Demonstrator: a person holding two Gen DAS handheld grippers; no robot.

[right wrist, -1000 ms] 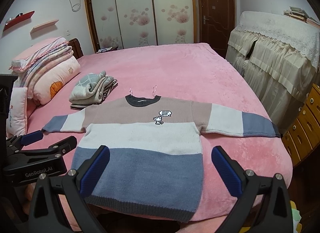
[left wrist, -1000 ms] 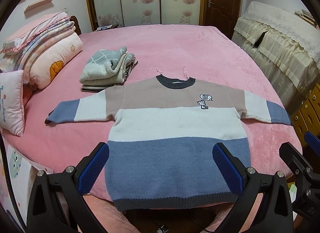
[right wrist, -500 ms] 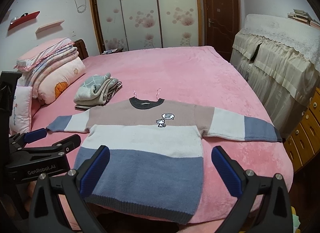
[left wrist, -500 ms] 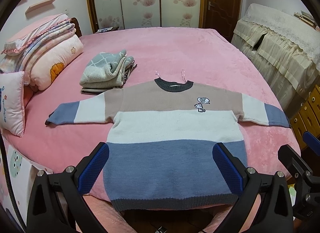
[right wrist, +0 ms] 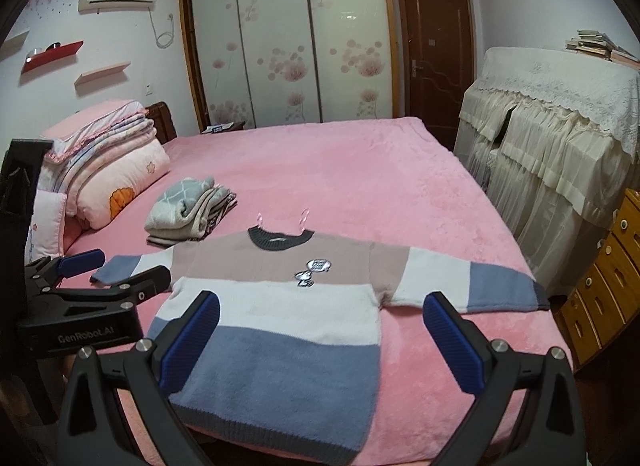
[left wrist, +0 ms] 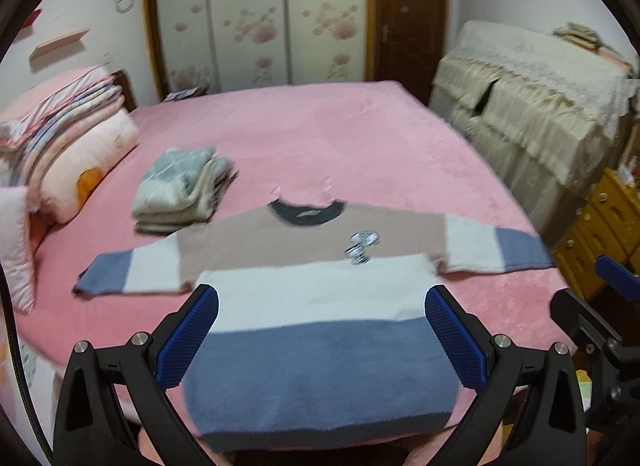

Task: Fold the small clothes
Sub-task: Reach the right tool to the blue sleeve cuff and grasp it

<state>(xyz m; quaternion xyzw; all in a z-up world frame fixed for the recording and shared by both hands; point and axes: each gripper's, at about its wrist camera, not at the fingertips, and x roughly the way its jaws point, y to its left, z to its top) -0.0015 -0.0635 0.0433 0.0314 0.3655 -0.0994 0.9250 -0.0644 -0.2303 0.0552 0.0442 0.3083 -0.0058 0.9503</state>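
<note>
A small striped sweater (left wrist: pixel 316 298) (right wrist: pixel 276 314) in beige, white and blue lies flat on the pink bed, front up, both sleeves spread out, dark collar on the far side, hem at the near edge. My left gripper (left wrist: pixel 322 330) hovers open above the sweater's lower half, nothing between its blue pads. My right gripper (right wrist: pixel 320 330) is also open and empty, over the sweater's right lower part. In the right wrist view the left gripper (right wrist: pixel 86 278) shows at the left, beside the left sleeve.
A stack of folded clothes (left wrist: pixel 180 193) (right wrist: pixel 188 213) sits on the bed (right wrist: pixel 340 177) behind the left sleeve. Pillows and quilts (right wrist: pixel 108 161) pile at the left. A cloth-covered cabinet (right wrist: pixel 560 133) and wooden drawers (right wrist: pixel 604 286) stand to the right.
Both grippers have lifted and tilted up, so the sweater sits lower in view and more of the room shows. The sweater has not moved. The left view is now blurred by motion.
</note>
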